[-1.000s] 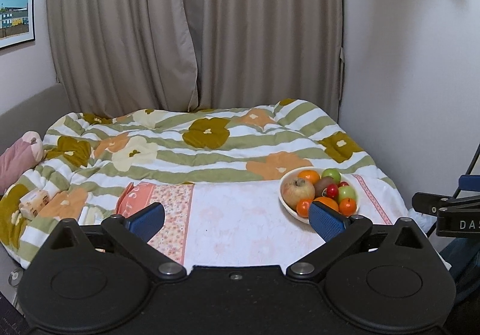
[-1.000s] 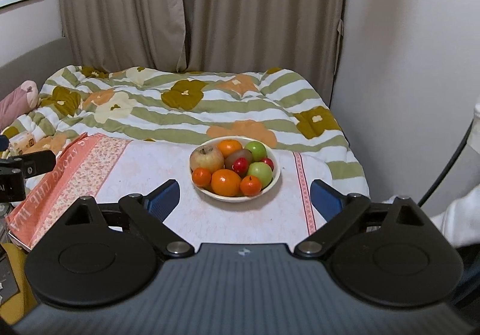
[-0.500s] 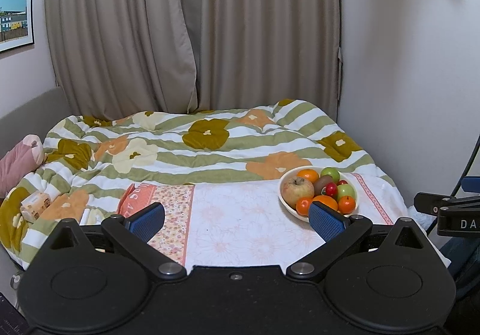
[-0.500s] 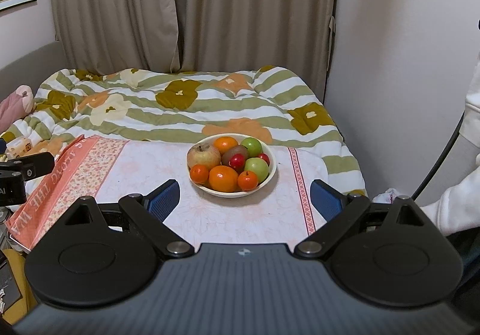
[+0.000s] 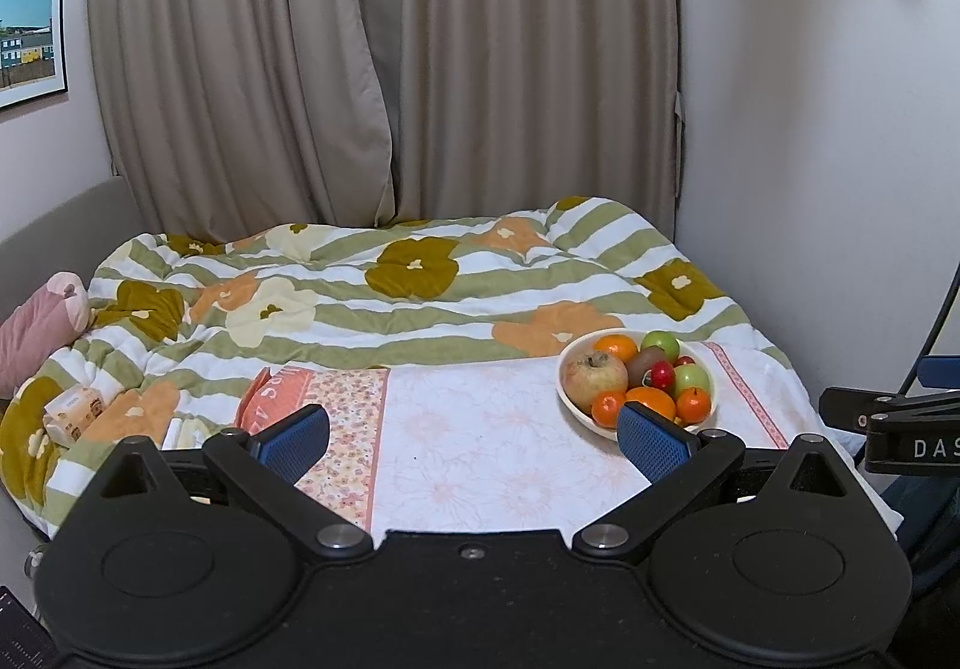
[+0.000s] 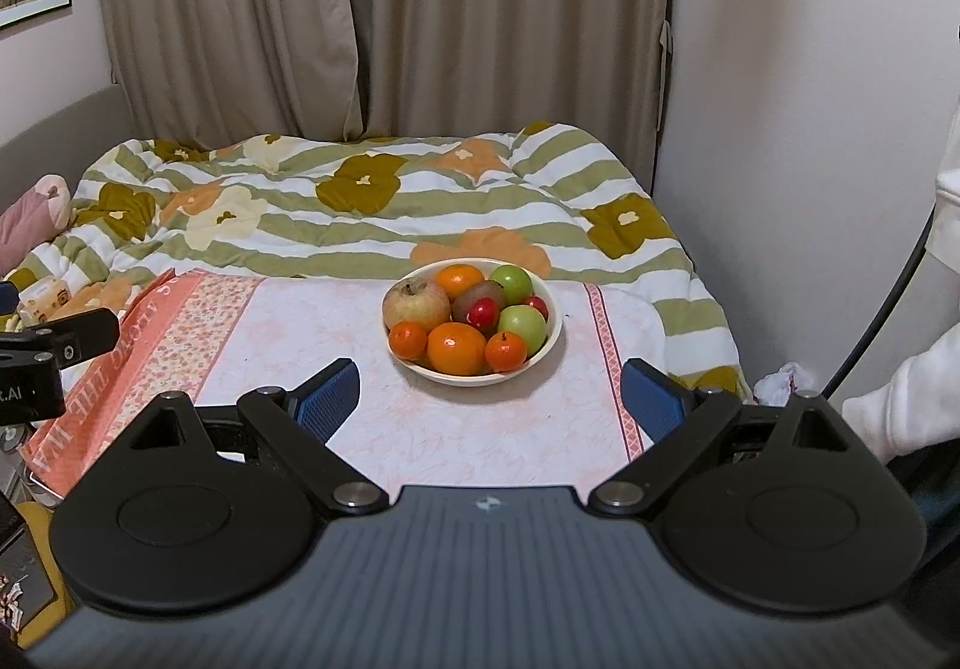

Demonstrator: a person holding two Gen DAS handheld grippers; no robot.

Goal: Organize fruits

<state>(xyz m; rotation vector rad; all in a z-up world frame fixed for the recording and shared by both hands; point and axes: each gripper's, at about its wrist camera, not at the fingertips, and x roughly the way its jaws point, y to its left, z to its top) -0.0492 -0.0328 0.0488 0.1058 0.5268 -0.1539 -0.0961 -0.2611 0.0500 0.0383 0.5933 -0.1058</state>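
Observation:
A white bowl holds several fruits: a large pale apple, oranges, green apples, a kiwi and small red fruits. It stands on a pink floral cloth laid over a bed. My right gripper is open, back from the bowl and centred on it. My left gripper is open over the cloth, with the bowl just beyond its right finger.
A striped flower quilt covers the bed behind the cloth. Curtains hang at the back and a white wall stands to the right. A pink cushion and a small packet lie at left. A white sleeve is at right.
Both views have shifted slightly: the right gripper has risen and drawn a little nearer the bowl. Both grippers stay open and the fruits have not moved.

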